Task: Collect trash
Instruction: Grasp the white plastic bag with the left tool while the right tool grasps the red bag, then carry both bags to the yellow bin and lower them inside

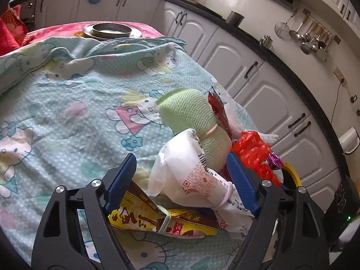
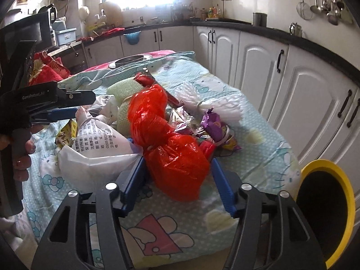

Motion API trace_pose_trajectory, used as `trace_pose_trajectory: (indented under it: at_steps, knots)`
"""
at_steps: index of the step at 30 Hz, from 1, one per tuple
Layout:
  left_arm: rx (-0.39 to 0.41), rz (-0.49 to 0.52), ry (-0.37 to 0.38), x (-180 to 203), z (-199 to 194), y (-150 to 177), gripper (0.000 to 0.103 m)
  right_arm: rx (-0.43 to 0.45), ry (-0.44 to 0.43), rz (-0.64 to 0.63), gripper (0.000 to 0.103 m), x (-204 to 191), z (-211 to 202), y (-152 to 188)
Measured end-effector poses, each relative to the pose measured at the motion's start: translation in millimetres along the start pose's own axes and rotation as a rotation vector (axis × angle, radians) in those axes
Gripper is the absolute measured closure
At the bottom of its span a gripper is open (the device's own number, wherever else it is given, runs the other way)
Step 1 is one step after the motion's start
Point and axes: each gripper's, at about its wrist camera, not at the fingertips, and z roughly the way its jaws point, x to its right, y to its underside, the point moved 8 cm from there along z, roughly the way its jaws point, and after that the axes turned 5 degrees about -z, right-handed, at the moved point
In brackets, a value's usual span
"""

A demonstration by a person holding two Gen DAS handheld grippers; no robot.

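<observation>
While both tools gape, the left tool (image 1: pixel 180 175) around the white bag (image 1: pixel 180 175), the right tool (image 2: pixel 177 175) around the red bag (image 2: pixel 173 157), every piece still lies outside the yellow bin (image 2: pixel 333 168).

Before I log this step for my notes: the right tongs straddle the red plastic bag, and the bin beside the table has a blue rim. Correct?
Not quite. The right tongs do straddle the red plastic bag, but the bin has a yellow rim, not blue, as the right wrist view shows.
</observation>
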Motion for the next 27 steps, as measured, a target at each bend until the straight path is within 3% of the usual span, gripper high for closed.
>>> trace_pose_trajectory:
  at_steps: [4, 8, 10, 12, 19, 27]
  knots:
    - [-0.039, -0.011, 0.009, 1.9, 6.5, 0.0, 0.039, -0.019, -0.025, 0.005, 0.067, -1.5, 3.5, 5.4]
    - [-0.064, -0.026, 0.008, -0.4, 7.8, 1.6, 0.050, -0.010, -0.042, 0.003, 0.073, -5.0, -0.8, 7.0]
    - [-0.071, -0.026, 0.017, 0.2, 8.2, 2.7, 0.063, -0.006, -0.047, 0.000, 0.076, -7.1, -2.4, 6.3]
    - [-0.082, -0.021, 0.022, 1.8, 9.3, 3.3, 0.069, 0.001, -0.053, -0.003, 0.078, -8.8, -5.2, 5.9]
    - [-0.059, 0.029, 0.030, 14.1, -1.7, 4.5, 0.081, 0.028, -0.060, -0.016, 0.082, -14.6, -16.2, 2.3]
    - [0.016, 0.061, 0.061, 28.6, -34.8, -3.1, 0.085, 0.085, -0.089, -0.033, 0.085, -21.7, -37.7, -7.0]
